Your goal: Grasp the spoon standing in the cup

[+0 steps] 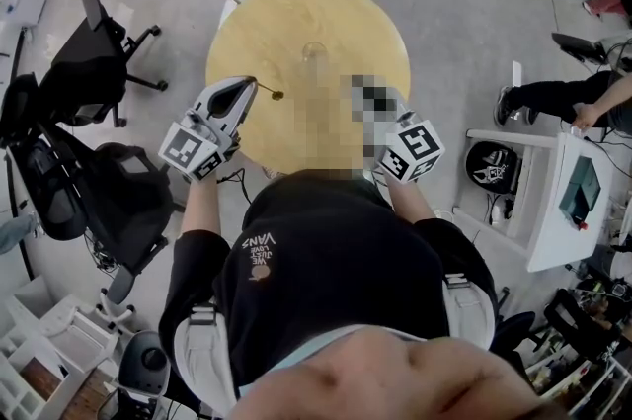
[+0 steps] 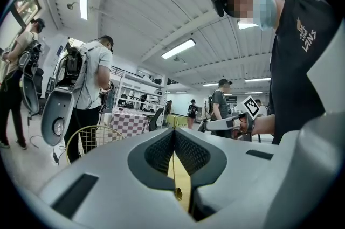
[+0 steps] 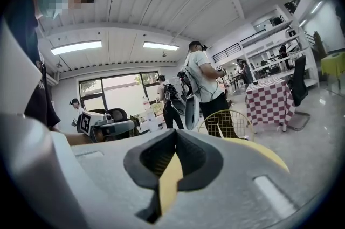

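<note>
Head view: the left gripper pinches the thin spoon, which sticks out toward 4 o'clock over the counter, bowl end first. The cup stands at 2 o'clock from the jaws.
Left gripper view: the spoon runs along the jaws.
Right gripper view: the right gripper has its jaws pressed together, empty

The black shirt says VANS in white letters. The word sits at nine o'clock on it, upside down.
</note>
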A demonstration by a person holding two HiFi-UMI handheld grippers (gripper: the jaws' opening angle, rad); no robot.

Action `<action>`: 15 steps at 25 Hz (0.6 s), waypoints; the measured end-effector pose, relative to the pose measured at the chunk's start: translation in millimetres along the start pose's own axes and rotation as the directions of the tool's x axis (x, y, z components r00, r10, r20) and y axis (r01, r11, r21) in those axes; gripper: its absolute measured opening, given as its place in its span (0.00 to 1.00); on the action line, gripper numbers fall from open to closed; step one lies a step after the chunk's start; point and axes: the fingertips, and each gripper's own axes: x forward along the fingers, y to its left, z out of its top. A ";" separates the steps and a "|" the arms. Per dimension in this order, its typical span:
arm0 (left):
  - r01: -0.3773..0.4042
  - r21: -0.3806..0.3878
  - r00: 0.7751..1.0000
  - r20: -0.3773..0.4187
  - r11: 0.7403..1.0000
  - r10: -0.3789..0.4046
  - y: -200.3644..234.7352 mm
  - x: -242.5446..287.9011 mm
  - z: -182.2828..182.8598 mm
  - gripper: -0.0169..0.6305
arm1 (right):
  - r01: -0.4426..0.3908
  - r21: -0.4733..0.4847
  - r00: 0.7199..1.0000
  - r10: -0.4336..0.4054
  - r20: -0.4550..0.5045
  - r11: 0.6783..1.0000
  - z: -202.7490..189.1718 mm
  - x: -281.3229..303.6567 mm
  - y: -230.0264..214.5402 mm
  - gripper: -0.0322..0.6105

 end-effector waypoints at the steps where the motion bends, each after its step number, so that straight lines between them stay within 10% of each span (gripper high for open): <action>1: 0.000 -0.002 1.000 0.001 1.000 0.000 -0.6 -0.7 0.0 0.05 | 0.003 -0.002 1.000 -0.003 -0.005 1.000 -0.9 -0.5 0.1 0.05; 15: 0.009 0.002 1.000 0.009 1.000 -0.009 -9.7 -1.7 1.4 0.05 | 0.031 -0.038 0.999 -0.033 -0.031 0.999 -6.8 -11.7 1.1 0.05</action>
